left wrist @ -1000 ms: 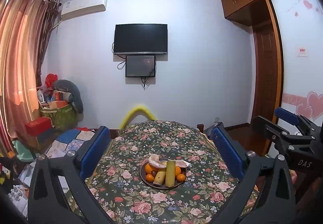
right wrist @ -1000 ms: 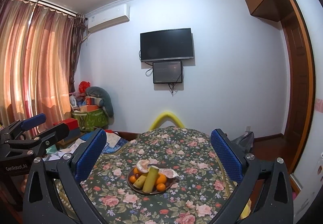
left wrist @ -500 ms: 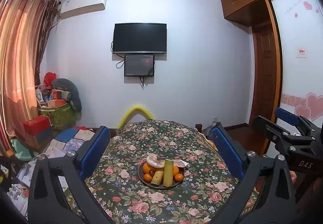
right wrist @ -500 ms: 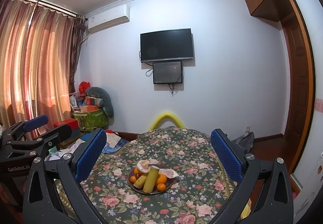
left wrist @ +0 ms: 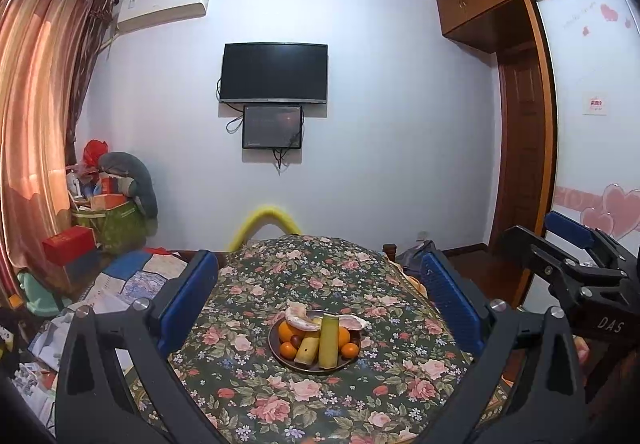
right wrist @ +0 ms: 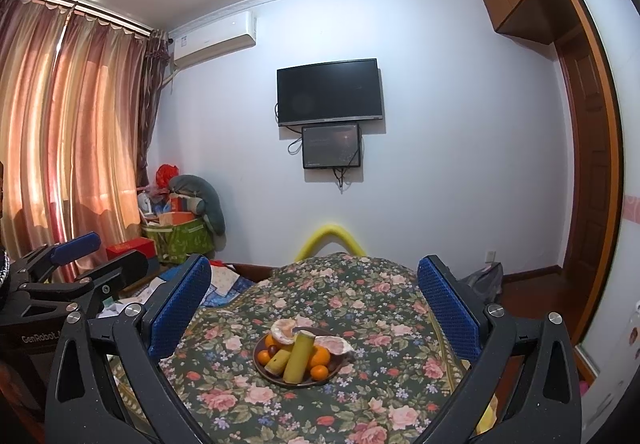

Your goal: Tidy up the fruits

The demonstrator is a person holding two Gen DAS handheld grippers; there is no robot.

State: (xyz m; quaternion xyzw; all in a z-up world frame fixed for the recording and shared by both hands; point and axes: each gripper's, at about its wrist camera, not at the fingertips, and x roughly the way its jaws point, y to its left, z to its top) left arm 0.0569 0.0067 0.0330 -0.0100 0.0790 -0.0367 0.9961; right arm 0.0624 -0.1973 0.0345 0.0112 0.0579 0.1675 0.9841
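Fruits' place: heaped on a round dark plate [left wrist: 280, 358] in the middle of the floral tablecloth [left wrist: 256, 400], ahead of both grippers and touched by neither.
Left gripper [left wrist: 320, 304]: held above the near table edge, blue pads spread wide, nothing between them.
Right gripper [right wrist: 314, 304]: likewise spread wide and empty, level with the left one and aimed at the same plate.
Green stalk [left wrist: 328, 340]: a long cut cylinder lying on top of the pile; probably stiff and the heaviest piece, best pinched across its middle so it does not tip.
Short yellow-green piece [left wrist: 306, 349]: beside the stalk, likely firm, easy to span.
Oranges [left wrist: 287, 350]: small, round, smooth-skinned; apt to roll, so close on the widest part with light pressure.
Pale peeled pieces [left wrist: 298, 315]: at the plate's far rim; they look soft and easily crushed, so handle gently.
Dark small fruit [left wrist: 296, 340]: half hidden, kind unclear.
Far wall: television [left wrist: 274, 73] and smaller screen [left wrist: 272, 127].
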